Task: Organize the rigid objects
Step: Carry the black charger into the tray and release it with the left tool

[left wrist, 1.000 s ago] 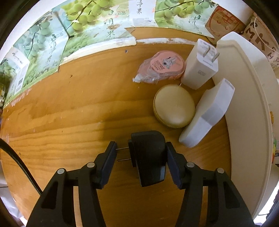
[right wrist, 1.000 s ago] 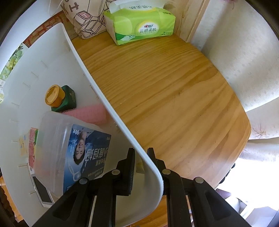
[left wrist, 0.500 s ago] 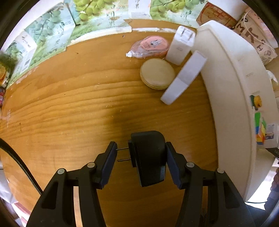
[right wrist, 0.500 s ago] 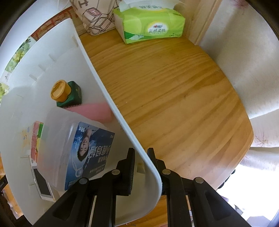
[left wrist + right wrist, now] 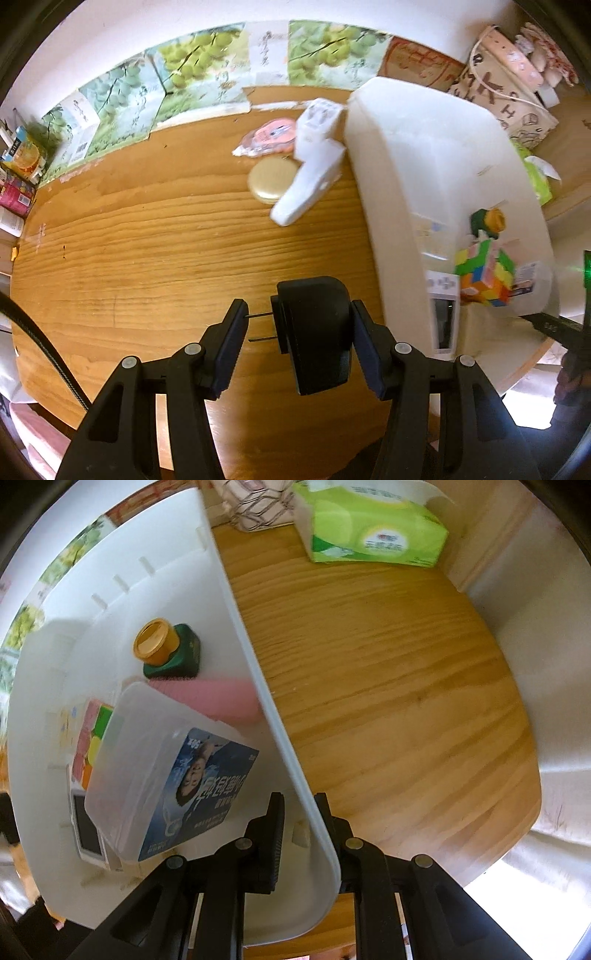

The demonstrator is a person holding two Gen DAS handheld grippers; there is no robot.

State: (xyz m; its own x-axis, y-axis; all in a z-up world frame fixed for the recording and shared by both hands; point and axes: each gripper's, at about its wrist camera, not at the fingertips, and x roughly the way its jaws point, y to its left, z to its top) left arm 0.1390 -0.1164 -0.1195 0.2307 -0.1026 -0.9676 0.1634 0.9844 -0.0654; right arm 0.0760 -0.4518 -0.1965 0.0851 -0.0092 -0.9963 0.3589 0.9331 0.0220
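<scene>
Both tongs grip — left [image 5: 298, 336] a black plug [image 5: 314, 336], right [image 5: 300, 838] the bin wall [image 5: 258, 686].

1. Phone [image 5: 86, 830] mostly hidden under clear plastic box [image 5: 147, 760]; puzzle cube [image 5: 92, 738] too.
2. Pink block [image 5: 218, 698] partly behind bin wall [image 5: 258, 672].
3. Tissue pack [image 5: 373, 535] print blurred, unreadable.
</scene>
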